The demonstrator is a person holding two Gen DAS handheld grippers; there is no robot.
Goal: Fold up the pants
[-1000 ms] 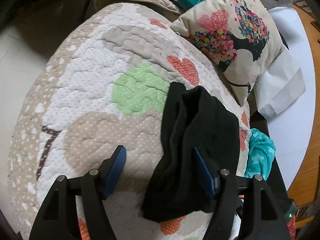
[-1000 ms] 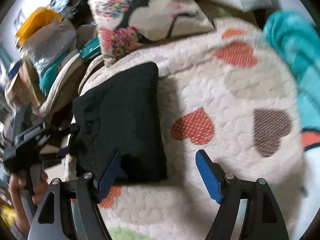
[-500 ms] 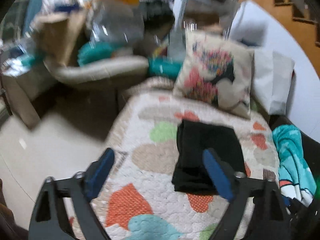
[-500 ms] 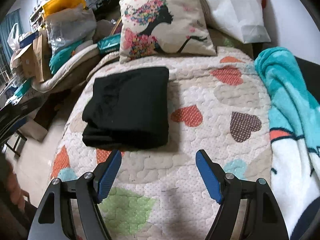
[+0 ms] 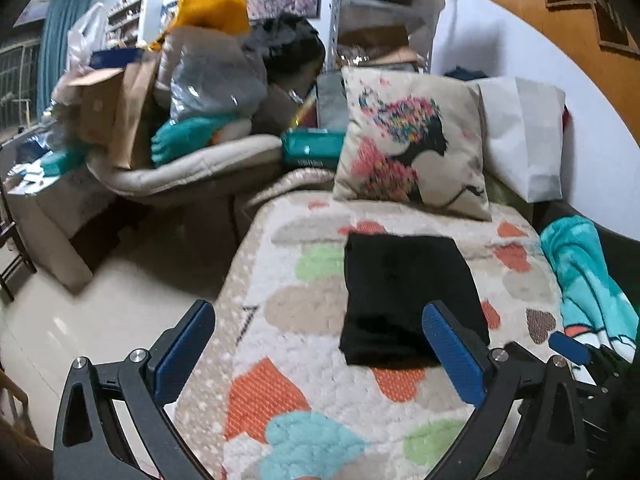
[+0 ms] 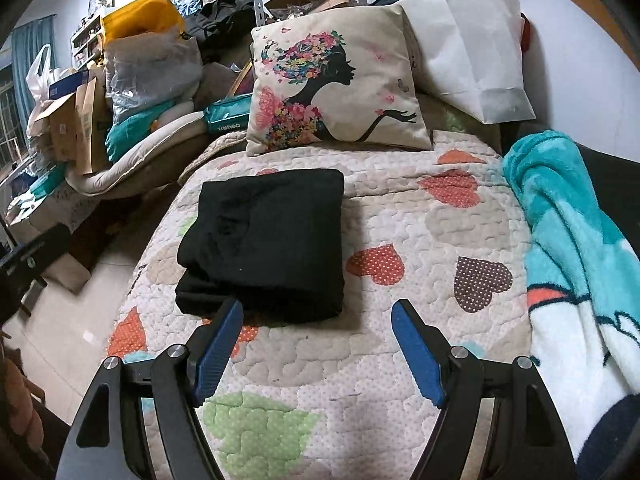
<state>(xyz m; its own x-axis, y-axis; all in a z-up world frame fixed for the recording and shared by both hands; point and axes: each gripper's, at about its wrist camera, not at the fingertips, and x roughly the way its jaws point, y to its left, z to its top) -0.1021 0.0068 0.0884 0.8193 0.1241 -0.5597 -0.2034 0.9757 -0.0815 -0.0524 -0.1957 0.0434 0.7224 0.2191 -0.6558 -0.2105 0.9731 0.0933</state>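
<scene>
The black pants [image 5: 404, 292] lie folded into a compact rectangle on the heart-patterned quilt [image 5: 304, 360]; they also show in the right wrist view [image 6: 268, 240]. My left gripper [image 5: 316, 332] is open and empty, held back from the pants above the quilt's near part. My right gripper [image 6: 316, 328] is open and empty, just short of the pants' near edge. Part of the right gripper [image 5: 572, 350] shows at the right edge of the left wrist view.
A cushion with a flower-haired woman print [image 6: 336, 84] leans at the bed's far end beside a white paper bag [image 6: 468, 52]. A teal blanket [image 6: 576, 248] lies along the right side. Piled bags and boxes [image 5: 160, 92] fill the left; tiled floor [image 5: 100, 312] lies below.
Both grippers have pulled back and up from the folded pants. The left one was close over the pants a second ago; the whole bed and room now show.
</scene>
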